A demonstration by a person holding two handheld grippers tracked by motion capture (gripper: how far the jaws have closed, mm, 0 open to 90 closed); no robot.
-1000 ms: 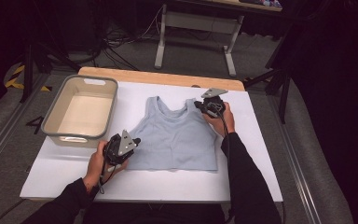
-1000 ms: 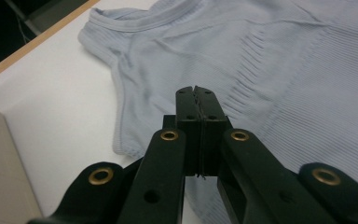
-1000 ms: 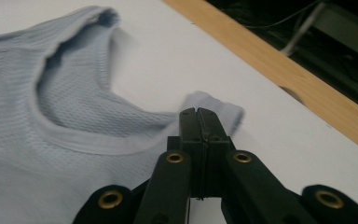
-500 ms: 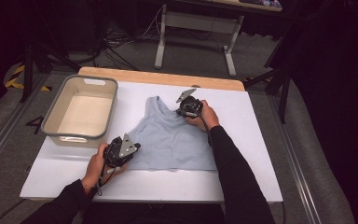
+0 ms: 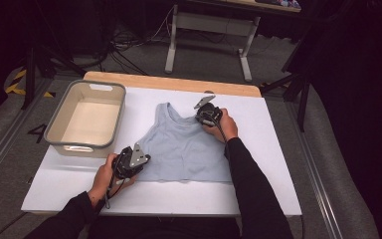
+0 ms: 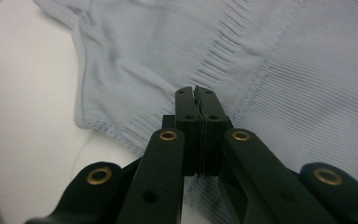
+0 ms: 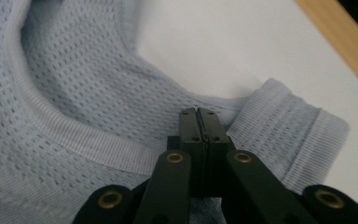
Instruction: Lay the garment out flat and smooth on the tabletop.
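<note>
Pale blue ribbed knit tank top (image 5: 186, 147) lies flat mid-table, right of the beige plastic bin (image 5: 59, 119) | left gripper (image 6: 196, 91) clamped on near-left hem | right gripper (image 7: 198, 112) clamped on far-right shoulder strap | step: likely folding | next: carry the strap across, keeping the hem pinned.

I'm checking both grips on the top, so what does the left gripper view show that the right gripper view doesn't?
Left gripper view: the left gripper shut on ribbed fabric near the hem corner of the light blue tank top, which puckers at the tips. Right gripper view: the right gripper shut by the shoulder strap, plus mesh weave, the neckline band and the table's wooden edge. Both: closed black jaws, the same top, the white table surface.
</note>
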